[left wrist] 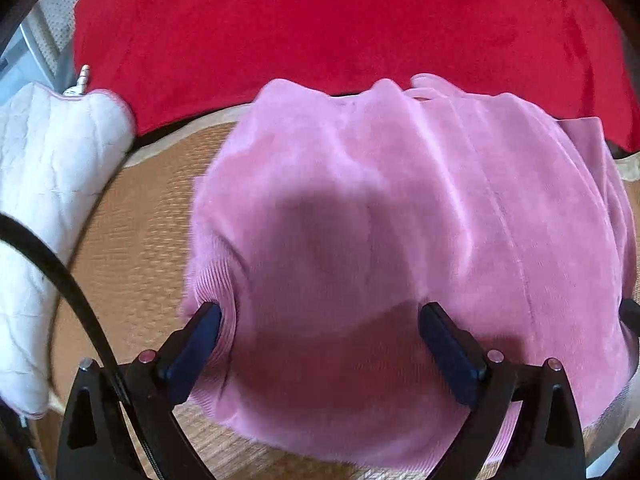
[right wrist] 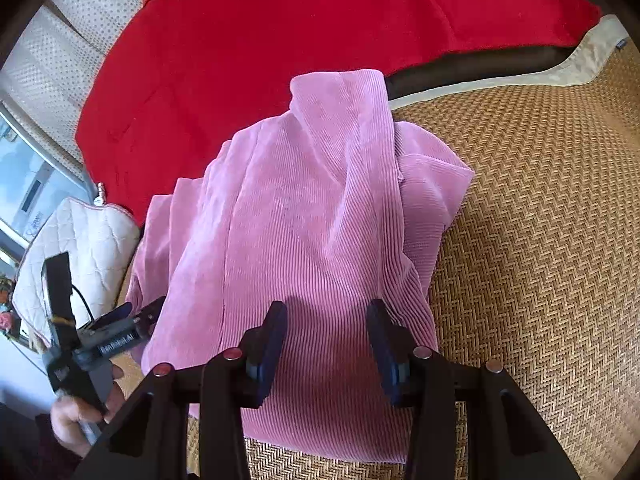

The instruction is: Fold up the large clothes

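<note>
A pink corduroy garment (left wrist: 380, 200) (right wrist: 300, 208) lies folded in a thick bundle on a woven mat (left wrist: 132, 240) (right wrist: 540, 240). My left gripper (left wrist: 320, 316) hangs just above its near left part with the jaws wide apart and nothing between them; one fingertip (left wrist: 210, 318) is at the garment's left edge. In the right wrist view the left gripper (right wrist: 136, 318) shows at that same edge, held by a hand (right wrist: 76, 416). My right gripper (right wrist: 326, 312) hovers over the bundle's near edge, jaws partly apart, with no cloth pinched.
A red blanket (left wrist: 320, 20) (right wrist: 280, 40) covers the area behind the garment. A white quilted cushion (left wrist: 48, 160) (right wrist: 88, 236) lies at the left, with a black cable (left wrist: 60, 272) crossing it. Bare mat stretches to the right of the bundle.
</note>
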`<state>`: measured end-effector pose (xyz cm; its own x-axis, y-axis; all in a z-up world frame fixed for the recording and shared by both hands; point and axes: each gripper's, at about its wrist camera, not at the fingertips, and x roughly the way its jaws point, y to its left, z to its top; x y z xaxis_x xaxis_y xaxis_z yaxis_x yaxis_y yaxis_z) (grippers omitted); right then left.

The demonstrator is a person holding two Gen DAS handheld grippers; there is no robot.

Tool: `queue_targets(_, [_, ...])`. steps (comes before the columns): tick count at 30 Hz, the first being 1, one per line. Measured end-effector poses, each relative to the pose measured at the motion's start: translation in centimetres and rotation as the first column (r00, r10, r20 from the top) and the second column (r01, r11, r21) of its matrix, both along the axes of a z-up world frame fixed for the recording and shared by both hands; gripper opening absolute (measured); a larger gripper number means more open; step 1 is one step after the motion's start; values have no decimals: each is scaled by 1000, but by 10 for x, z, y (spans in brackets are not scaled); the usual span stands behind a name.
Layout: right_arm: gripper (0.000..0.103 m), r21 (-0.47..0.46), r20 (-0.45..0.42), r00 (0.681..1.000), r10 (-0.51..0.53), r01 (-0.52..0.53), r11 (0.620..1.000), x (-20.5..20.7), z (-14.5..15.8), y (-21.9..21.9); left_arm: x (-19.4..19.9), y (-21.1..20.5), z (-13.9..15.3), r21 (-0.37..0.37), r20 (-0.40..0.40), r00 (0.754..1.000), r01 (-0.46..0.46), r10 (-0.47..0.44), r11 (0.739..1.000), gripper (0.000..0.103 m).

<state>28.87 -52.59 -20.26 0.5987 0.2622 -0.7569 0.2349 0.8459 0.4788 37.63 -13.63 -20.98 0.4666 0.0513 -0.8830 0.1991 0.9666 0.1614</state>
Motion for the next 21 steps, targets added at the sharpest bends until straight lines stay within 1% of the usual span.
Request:
queue_targets(2, [47,19,1,1000,-5,5,1000,-5,2,-3,-4,3,8,23,5,1000,-19,19,1000,99])
queue_targets(4, [47,21,-4,1000,-4,4,1000,-8,4,-3,-10,14,21,13,7,999,-42,42,999,99])
queue_targets(6, [48,15,-2,1000,-2,2,1000,-9,5,-2,-20,25,37,19,8,997,-71,70,997,99])
queue_targets(8, [49,13,1,1000,-5,5,1000,-7,4,-1,-36,24,60,42,39,996,-78,77,996,99])
queue_targets(11, [49,9,7,1000,-6,6,1000,-7,4,-1,-53,11,93,58,119,992,-40,32,998,99])
queue_targets(12, [49,12,8,1000,-6,6,1000,-8,4,-1,-65,8,103,66,154,988,-20,9,998,99])
queue_targets(14, [49,19,8,1000,-8,8,1000,-8,3,-1,-79,-7,126,76,230,972,31,-48,997,99])
queue_targets(16, [49,25,1,1000,-12,12,1000,-6,3,-2,-87,-19,139,70,284,955,72,-89,995,99])
queue_targets(17, [50,32,-4,1000,-15,16,999,-5,3,-2,-90,-25,143,61,307,946,90,-105,994,99])
queue_targets(19, [55,52,-10,1000,-14,15,999,-3,4,-3,-95,-36,147,34,350,927,132,-135,991,99])
queue_targets(20, [56,53,-11,1000,-10,10,999,-2,4,-3,-93,-41,143,21,366,920,146,-143,989,99])
queue_targets(21, [56,48,-10,1000,0,1,999,-2,4,-4,-91,-44,137,13,370,918,151,-145,988,99])
